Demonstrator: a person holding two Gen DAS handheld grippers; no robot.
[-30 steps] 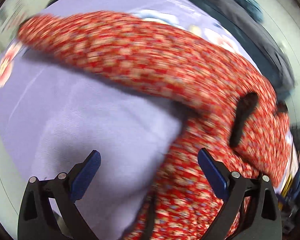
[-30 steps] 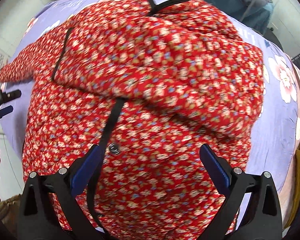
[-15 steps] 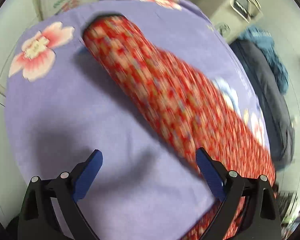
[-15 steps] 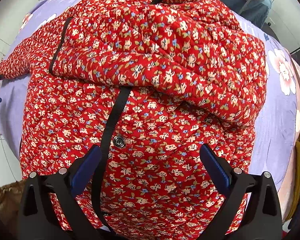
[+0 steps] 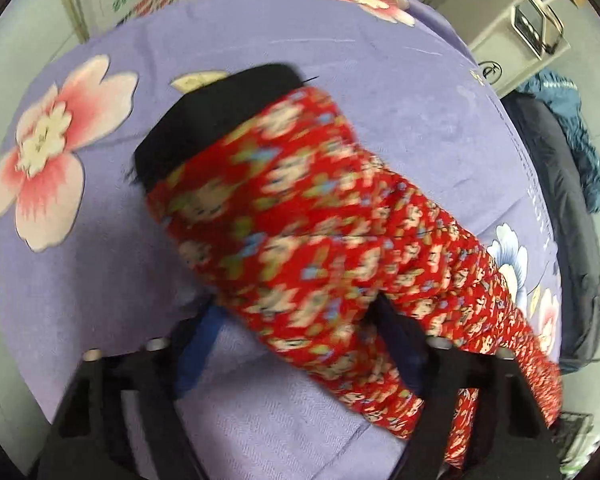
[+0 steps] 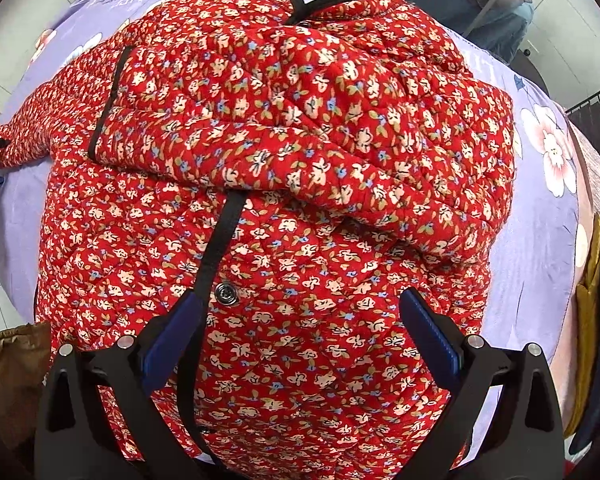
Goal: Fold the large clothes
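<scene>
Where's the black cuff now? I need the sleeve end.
Left wrist view, upper left of centre: the cuff caps the sleeve on the purple sheet, beside the pink flower.

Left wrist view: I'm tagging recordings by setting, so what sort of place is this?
Probably a bedroom or home laundry corner: a lilac flowered bedsheet covers the work surface, a red floral quilted jacket lies on it, and more dark clothes are piled beside it.

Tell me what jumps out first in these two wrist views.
The red floral quilted jacket fills the right wrist view, one sleeve folded across its front, lying on a lilac flowered bedsheet. In the left view its other sleeve, black-cuffed, runs between the fingers of the left gripper, whose jaws have just been closing. The right gripper hovers open above the snap placket.
</scene>
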